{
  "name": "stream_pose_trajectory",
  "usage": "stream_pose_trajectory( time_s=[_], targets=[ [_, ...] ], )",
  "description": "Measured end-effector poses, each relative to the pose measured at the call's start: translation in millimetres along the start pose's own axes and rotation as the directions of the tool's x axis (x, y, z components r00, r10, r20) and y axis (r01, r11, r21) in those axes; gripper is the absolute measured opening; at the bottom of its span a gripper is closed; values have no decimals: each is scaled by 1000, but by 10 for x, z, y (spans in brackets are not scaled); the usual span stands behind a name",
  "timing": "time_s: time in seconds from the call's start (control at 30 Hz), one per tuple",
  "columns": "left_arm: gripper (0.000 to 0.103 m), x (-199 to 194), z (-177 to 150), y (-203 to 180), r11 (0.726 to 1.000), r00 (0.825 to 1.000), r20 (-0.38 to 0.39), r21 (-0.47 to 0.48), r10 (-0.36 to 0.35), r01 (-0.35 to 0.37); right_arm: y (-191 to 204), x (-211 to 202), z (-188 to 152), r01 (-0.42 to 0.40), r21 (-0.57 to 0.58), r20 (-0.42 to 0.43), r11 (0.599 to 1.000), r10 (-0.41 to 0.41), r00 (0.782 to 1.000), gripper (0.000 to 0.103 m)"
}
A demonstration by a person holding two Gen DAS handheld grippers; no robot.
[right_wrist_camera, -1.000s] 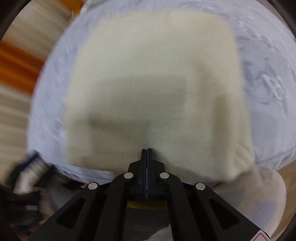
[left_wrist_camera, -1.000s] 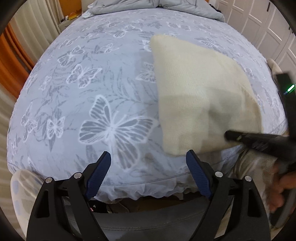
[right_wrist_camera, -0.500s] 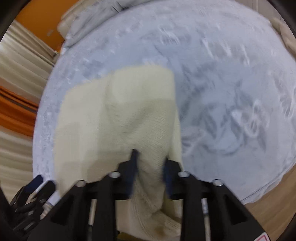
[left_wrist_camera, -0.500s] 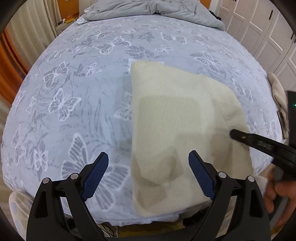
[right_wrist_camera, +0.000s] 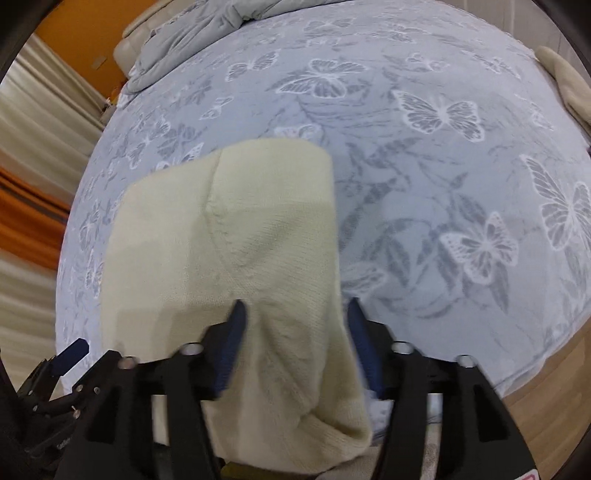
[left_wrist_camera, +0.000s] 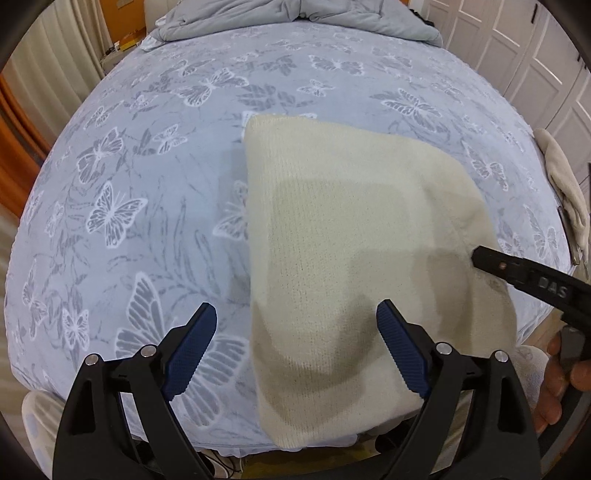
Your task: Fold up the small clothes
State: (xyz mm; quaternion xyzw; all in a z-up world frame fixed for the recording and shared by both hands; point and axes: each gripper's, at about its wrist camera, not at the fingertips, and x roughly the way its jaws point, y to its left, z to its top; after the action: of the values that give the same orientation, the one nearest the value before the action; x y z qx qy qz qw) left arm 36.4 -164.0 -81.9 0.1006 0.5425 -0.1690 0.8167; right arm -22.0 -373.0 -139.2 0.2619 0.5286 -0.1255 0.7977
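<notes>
A cream knitted garment (left_wrist_camera: 351, 251) lies folded on the bed, its near end hanging over the front edge; it also shows in the right wrist view (right_wrist_camera: 236, 243). My left gripper (left_wrist_camera: 295, 339) is open and empty, hovering over the garment's near left part. My right gripper (right_wrist_camera: 295, 325) is open, its blue-padded fingers standing either side of the garment's near right edge, with cloth bunched between them. The right gripper's finger (left_wrist_camera: 517, 273) shows at the garment's right edge in the left wrist view.
The bed has a blue-grey butterfly sheet (left_wrist_camera: 147, 184). A grey duvet (left_wrist_camera: 295, 14) is heaped at the far end. Another cream cloth (left_wrist_camera: 565, 184) lies at the bed's right edge. White cupboard doors (left_wrist_camera: 535, 55) stand on the right, curtains on the left.
My right gripper has opened from shut and let the garment go. The garment has come down flat onto the bed. My left gripper has moved in over its near end.
</notes>
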Motion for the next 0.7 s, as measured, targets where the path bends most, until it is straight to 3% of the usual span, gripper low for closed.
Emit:
stream_pose_trajectory(
  time_s=[0.23,0.33,0.43,0.53,0.57,0.6,0.63,0.7],
  targets=[
    [93,212,37,70,991,991,-79,-88,-110,103,-241,285,-57,-112,119,-72,987,121,990,76],
    [98,450,53,176,960,965,-135,-202,-224,195,-367,424,-39,-199,197,-122,960,225,967,82],
    [98,633,45,291,923,942,-138,-285,-305,257,-402,477,-30,-246,221,-134,944,279,951,87],
    [98,835,-16,447,848,888,-144,-396,-436,353,-366,510,-30,-268,218,-136,938,301,944,89],
    [98,872,-34,484,825,873,-146,-427,-466,370,-349,519,-25,-275,217,-132,937,307,942,87],
    [98,892,-54,518,803,860,-143,-458,-489,380,-331,520,-10,-293,212,-123,933,323,938,71],
    [95,861,-55,517,808,866,-138,-452,-482,378,-291,518,-6,-319,204,-110,925,346,932,64],
    [80,740,-42,485,835,885,-132,-417,-446,359,-194,434,-18,-304,161,-86,939,320,943,43]
  ],
)
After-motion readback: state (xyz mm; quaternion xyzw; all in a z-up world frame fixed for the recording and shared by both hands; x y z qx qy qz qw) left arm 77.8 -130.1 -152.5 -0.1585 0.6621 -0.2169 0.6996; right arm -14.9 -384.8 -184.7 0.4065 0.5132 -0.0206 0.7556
